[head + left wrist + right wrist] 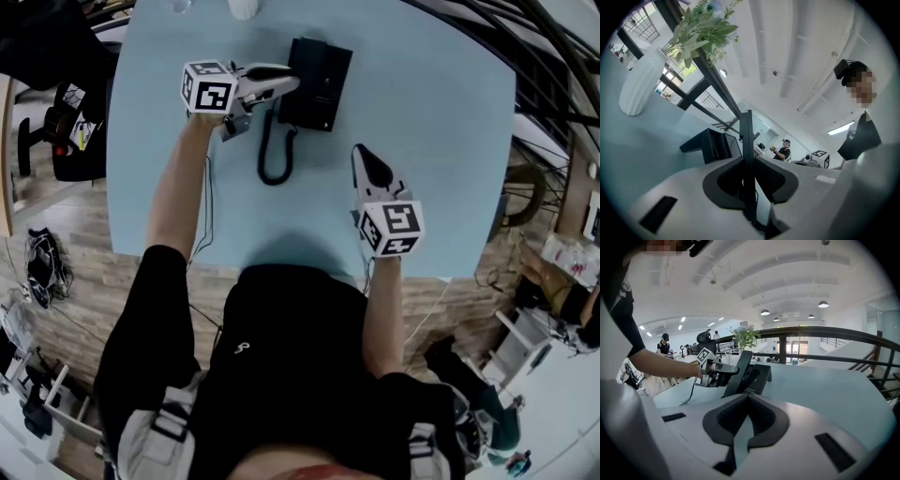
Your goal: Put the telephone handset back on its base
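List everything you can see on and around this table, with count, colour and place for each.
table: one, light blue, fills the scene
telephone base: one, black, far middle of the table
handset: one, black, tilted at the base's left side
cord: one, black, looped on the table in front of the base
vase: one, white, far edge of the table
plant: one, green, in the vase
left gripper: one, white, shut on the handset
right gripper: one, white, shut, empty, near the table's front
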